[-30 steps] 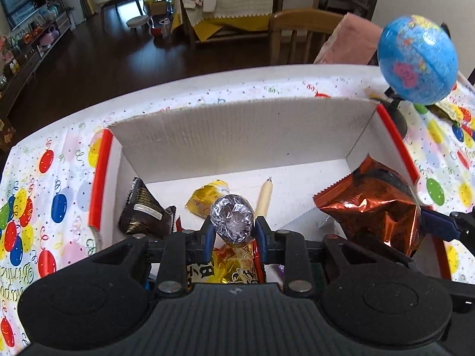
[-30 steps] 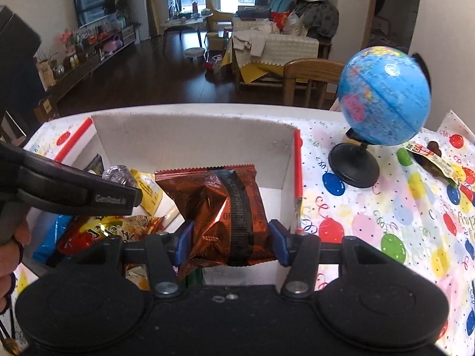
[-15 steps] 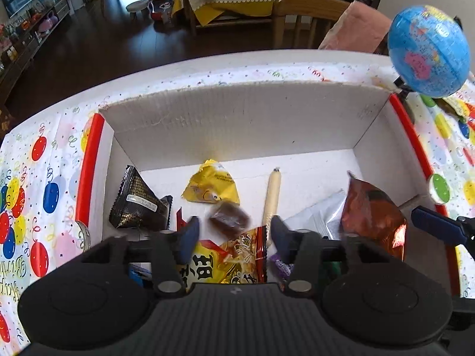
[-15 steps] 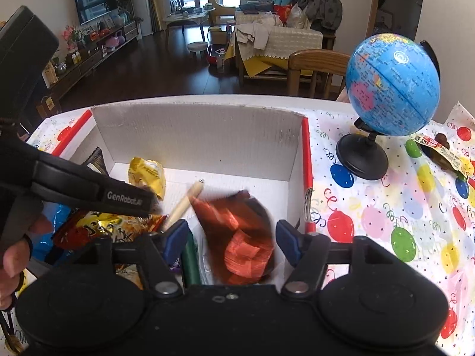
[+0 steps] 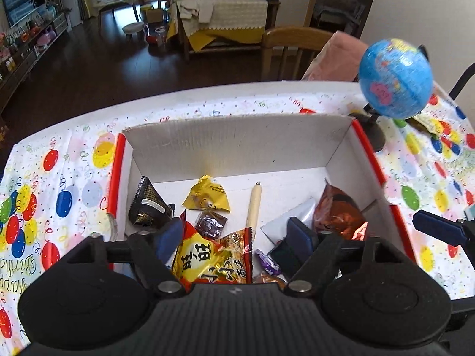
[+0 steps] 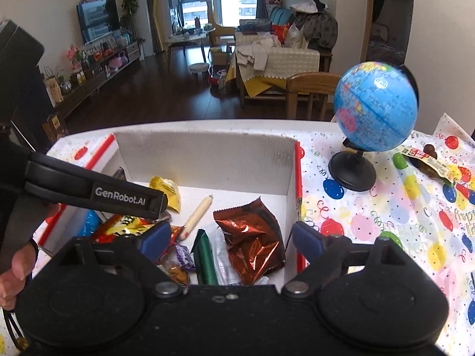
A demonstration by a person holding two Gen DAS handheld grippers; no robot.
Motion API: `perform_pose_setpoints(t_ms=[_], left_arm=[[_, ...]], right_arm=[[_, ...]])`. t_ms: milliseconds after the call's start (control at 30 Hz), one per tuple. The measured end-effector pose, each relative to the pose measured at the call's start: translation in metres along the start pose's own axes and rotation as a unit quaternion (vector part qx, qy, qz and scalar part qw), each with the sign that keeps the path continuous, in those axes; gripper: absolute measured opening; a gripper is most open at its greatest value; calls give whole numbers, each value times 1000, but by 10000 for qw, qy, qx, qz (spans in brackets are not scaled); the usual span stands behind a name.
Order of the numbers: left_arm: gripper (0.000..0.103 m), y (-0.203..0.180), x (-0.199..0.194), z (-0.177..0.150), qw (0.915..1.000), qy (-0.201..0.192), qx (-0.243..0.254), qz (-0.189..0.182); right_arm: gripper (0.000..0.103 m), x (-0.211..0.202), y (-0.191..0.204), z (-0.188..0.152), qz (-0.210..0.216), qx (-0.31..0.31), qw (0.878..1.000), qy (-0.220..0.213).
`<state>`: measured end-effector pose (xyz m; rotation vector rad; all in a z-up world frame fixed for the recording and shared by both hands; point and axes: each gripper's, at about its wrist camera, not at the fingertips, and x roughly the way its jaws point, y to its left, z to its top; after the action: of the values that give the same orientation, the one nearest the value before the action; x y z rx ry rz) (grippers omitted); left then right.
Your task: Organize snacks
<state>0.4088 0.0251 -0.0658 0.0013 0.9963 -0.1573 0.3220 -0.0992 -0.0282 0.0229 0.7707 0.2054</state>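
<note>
Several snacks: they lie loose on the floor of the white cardboard box, under and ahead of both tools.
Copper-red foil bag: on the box floor between the fingers of the right tool, touching neither pad; it lies near the right wall of the box.
Small dark foil candy: on the box floor just ahead of the left tool, free of its pads.
Yellow and red packet: directly below the left tool, between its two fingers, not gripped.
Other snacks ahead of the left tool: a yellow wrapper, a dark triangular pack to the left, a pale stick to the right.
Green stick pack: below the right tool, beside the copper-red bag.
Left tool: released; its jaws have just been opening wide and nothing is held.
Right tool: released; its jaws have just been opening, and the bag lies free under them.
Person's hand: at the left edge of the right wrist view, holding the handle of the left tool.
Table: carries the box, covered by a balloon-print cloth.
Globe: stands on the table, to the right beyond the box.
</note>
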Motion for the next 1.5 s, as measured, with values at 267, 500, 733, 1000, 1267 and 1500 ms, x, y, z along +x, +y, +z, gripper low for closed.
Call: perform_pose_setpoints(t_ms=[267,500,733,1000,1267,1500], left_arm=[[85,5,-45,-13,9994,-284,-67,-188],[97,15,-80,-35,9982,-415,-135,-422],[98,27,-117,-60,9961,-702,-272,-452],[98,44,-160,-91,9910,-1225,-454,-291],[98,40,-191,-122,9871,-1582,-250,7],[98,45,-201,-146,9877,-1550,-206,83]], right_arm=[[92,-35,-1,-2,-2,280,9992,-292],[102,-66,3,-11,16,410,9976,-559],[103,-92,19,-27,99,421,9957,-816],[103,-119,26,-50,-14,803,9913,-1042],[103,-149,39,-62,-119,1035,9811,-1631],[103,-159,47,-72,-171,1023,9804,-1675]])
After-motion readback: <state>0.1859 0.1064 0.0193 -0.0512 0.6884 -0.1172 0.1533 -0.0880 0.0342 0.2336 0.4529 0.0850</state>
